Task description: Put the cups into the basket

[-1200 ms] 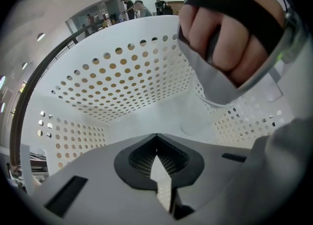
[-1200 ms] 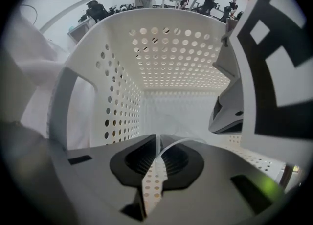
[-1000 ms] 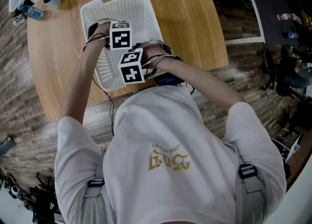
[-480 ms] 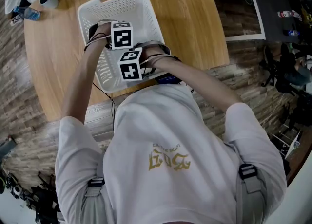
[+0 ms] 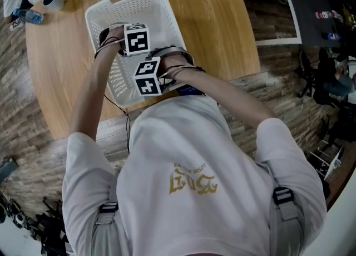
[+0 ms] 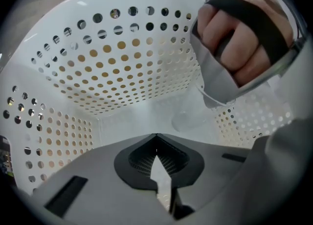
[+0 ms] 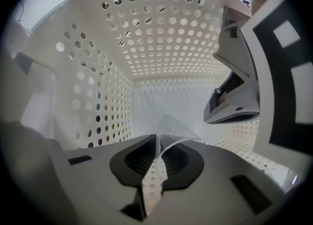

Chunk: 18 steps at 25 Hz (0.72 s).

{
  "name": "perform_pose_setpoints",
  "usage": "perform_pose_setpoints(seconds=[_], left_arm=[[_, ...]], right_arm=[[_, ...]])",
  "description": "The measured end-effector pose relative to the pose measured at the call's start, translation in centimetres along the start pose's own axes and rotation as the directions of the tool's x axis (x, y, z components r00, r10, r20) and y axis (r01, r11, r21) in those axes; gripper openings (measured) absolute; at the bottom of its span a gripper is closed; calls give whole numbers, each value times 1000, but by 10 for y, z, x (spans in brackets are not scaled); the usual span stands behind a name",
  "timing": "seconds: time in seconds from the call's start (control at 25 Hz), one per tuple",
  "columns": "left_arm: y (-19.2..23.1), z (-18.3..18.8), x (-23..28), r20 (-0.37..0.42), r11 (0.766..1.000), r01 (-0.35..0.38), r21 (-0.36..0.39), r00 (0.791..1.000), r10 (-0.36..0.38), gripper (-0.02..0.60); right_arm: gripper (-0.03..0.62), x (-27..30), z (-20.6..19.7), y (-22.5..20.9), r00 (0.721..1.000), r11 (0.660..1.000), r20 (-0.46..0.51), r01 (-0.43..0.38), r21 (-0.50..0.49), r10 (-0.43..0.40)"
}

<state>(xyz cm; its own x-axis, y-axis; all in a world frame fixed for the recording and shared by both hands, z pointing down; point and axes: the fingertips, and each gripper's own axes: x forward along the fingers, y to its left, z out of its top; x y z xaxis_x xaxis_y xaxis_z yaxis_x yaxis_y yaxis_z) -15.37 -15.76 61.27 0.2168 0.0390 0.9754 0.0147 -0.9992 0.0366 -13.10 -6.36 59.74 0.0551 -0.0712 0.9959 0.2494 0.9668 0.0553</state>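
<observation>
Inside white perforated plastic basket | right claw clamped on wall of clear plastic cup | left claw closed, holding nothing

Head view: bright, even, soft light, no hard shadows; pale sheen on the wooden table toward the top. Sharp at centre, fisheye bend and darker corners at the edges. Both gripper views: heavy barrel distortion, black vignette ring. White basket walls bright, nearly washed out, light showing through the holes. Nearest grey foreground soft, out of focus. Clear cup low-contrast, only faint edge highlights.
</observation>
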Motion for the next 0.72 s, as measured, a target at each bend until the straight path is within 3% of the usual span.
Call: perform_pose_setpoints(seconds=[0.12,0.72], left_arm=[[3,1,-1,7,1000,-8,-12,1000,8,5],[5,5,-9,46,999,-19,-40,999,21,5]], right_arm=[[34,3,-4,-4,999,1000,-25,30,-7,-30],[35,2,0,0,1000,999,-25,9,-47,-10]])
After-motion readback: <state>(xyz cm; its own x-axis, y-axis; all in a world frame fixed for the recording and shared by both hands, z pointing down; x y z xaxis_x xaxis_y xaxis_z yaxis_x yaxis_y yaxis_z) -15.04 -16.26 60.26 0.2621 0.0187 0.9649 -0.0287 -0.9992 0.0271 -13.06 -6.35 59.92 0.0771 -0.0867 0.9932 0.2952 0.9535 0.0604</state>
